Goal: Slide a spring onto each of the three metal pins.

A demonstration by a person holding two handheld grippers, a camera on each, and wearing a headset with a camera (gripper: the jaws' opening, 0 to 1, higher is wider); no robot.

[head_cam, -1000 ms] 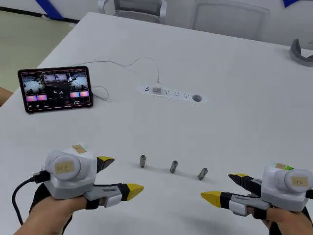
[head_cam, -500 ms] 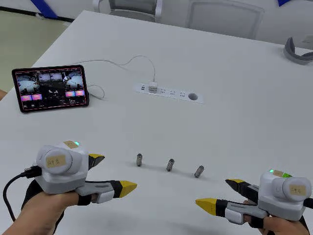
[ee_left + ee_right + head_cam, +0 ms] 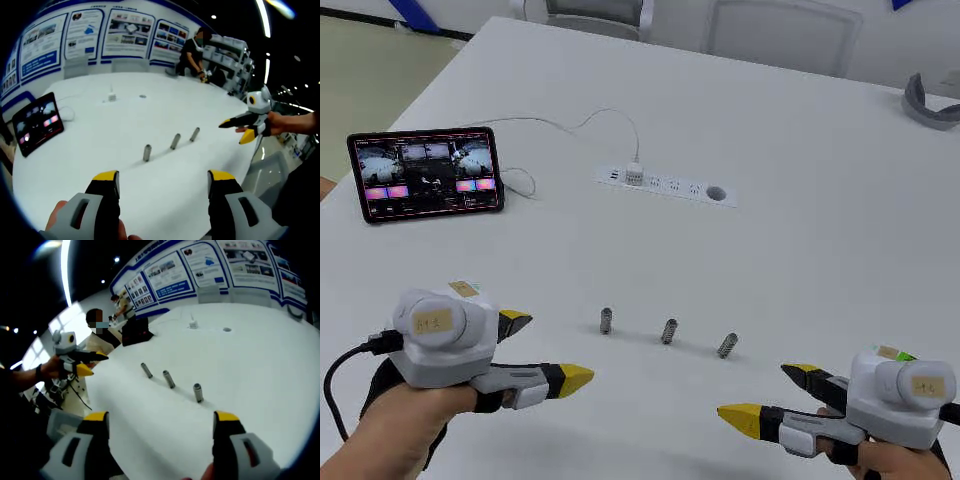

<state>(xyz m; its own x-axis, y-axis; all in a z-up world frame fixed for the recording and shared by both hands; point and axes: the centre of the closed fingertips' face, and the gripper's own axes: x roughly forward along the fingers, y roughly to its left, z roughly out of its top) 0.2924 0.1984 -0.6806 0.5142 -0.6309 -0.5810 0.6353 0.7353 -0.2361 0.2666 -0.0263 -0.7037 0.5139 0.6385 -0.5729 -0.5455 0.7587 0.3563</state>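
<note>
Left gripper: the left gripper (image 3: 546, 348) hovers low over the table (image 3: 800, 200), off to the left of the row of pins, its yellow-tipped jaws spread wide with nothing between them.
Right gripper: the right gripper (image 3: 765, 392) hangs to the right of the row and a little nearer the person, its jaws likewise parted and empty.
Pins: the left pin (image 3: 606, 320), middle pin (image 3: 669, 331) and right pin (image 3: 727, 345) stand in a slightly slanted line between the two grippers, apart from each other and from both sets of jaws.
Springs: in the head view each pin looks ribbed, as if a spring were already seated on it. In the gripper views the same posts read as smooth cylinders, so this may be so, but they are too small to settle it.
Change: over the last second the whole head view has shifted a little, which is the headset moving. Against the pins, the left gripper has drawn slightly away to the left and the right gripper has sunk a touch toward the person. The pins have kept their places.
Meaning: neither gripper is closing in on a pin. If the ribbing is springs, the task looks finished and the hands are backing off.
Background: a tablet (image 3: 426, 172) and a power strip (image 3: 665, 186) lie farther back.
</note>
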